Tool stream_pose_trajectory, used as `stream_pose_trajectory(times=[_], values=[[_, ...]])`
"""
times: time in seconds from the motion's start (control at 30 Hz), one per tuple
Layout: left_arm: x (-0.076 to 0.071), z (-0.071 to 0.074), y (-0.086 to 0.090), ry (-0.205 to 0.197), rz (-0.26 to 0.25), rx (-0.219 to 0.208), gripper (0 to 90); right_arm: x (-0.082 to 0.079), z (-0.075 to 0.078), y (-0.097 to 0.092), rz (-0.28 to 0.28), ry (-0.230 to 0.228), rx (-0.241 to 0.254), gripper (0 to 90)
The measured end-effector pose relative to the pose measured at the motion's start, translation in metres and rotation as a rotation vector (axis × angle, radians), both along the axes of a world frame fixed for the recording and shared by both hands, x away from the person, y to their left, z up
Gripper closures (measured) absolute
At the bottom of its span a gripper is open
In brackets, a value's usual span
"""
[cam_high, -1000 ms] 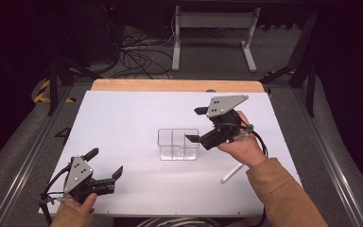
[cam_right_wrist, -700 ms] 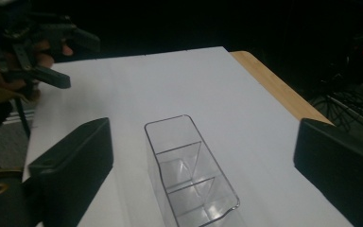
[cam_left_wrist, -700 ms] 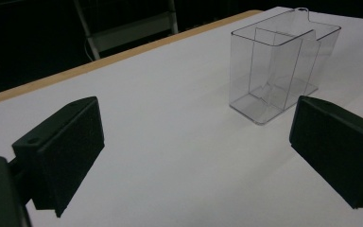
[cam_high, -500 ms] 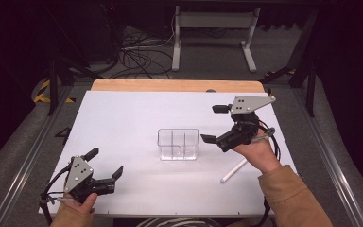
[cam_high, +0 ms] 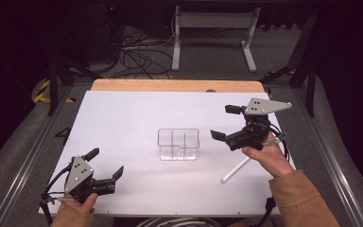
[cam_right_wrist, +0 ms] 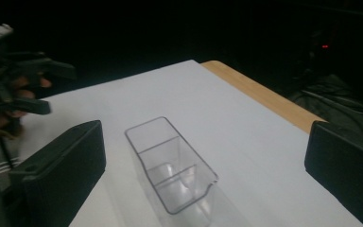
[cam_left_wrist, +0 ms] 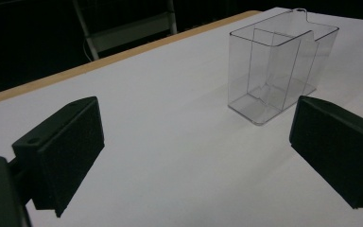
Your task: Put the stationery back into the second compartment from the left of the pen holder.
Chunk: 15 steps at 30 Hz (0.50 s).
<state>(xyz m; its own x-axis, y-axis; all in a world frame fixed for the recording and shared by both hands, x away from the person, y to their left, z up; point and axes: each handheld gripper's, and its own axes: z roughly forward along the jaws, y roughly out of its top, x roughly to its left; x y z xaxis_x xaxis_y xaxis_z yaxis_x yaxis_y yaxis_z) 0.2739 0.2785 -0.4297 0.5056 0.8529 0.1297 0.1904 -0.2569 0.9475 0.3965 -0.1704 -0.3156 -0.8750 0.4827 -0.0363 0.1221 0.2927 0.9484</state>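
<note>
at the middle of the white bench (cam_high: 123,113), a clear plastic organiser (cam_high: 178,144) looks light, rigid, slippery; grip a thin wall. left tongs (cam_high: 105,164) and right tongs (cam_high: 226,123) gape wide, empty.

Light falls from above onto the white tabletop (cam_high: 137,118), which is bright and evenly lit in the high view, while the floor and room behind it sink into near black. Shadows on the sheet are faint and soft. The high view is slightly soft but legible. In both gripper views the picture is dimmer and bluish; the near black jaws are soft-edged, and the clear plastic container (cam_left_wrist: 279,66) shows thin highlights on its rims. The far hand-held gripper (cam_right_wrist: 14,85) is blurred.
</note>
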Motion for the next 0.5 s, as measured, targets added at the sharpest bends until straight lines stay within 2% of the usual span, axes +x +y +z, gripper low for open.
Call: stream_pose_trajectory(times=[0.03, 0.13, 0.2, 0.33, 0.4, 0.43, 0.5], values=[[0.000, 0.000, 0.000, 0.000, -0.001, 0.000, 4.6, -0.002, -0.001, 0.000, -0.022, -0.012, -0.011, 0.0], [0.000, 0.000, 0.000, -0.001, 0.001, 0.001, 4.6, -0.008, -0.003, -0.005, -0.034, -0.019, -0.047, 0.0], [0.000, 0.000, -0.001, -0.001, 0.002, 0.001, 4.6, -0.010, -0.002, -0.010, -0.020, -0.034, -0.070, 0.0], [0.000, 0.000, -0.001, -0.001, 0.003, 0.004, 4.6, -0.015, 0.001, -0.021, -0.051, -0.056, -0.095, 10.5], [0.000, 0.000, -0.001, -0.001, 0.003, 0.004, 4.6, -0.016, 0.001, -0.028, -0.045, -0.033, -0.108, 18.6], [0.000, 0.000, -0.001, 0.000, 0.003, 0.005, 4.6, -0.015, 0.001, -0.031, -0.039, -0.015, -0.124, 17.8], [0.000, 0.000, -0.001, -0.001, 0.002, 0.006, 4.6, -0.017, -0.002, -0.037, -0.055, -0.027, -0.139, 17.3]])
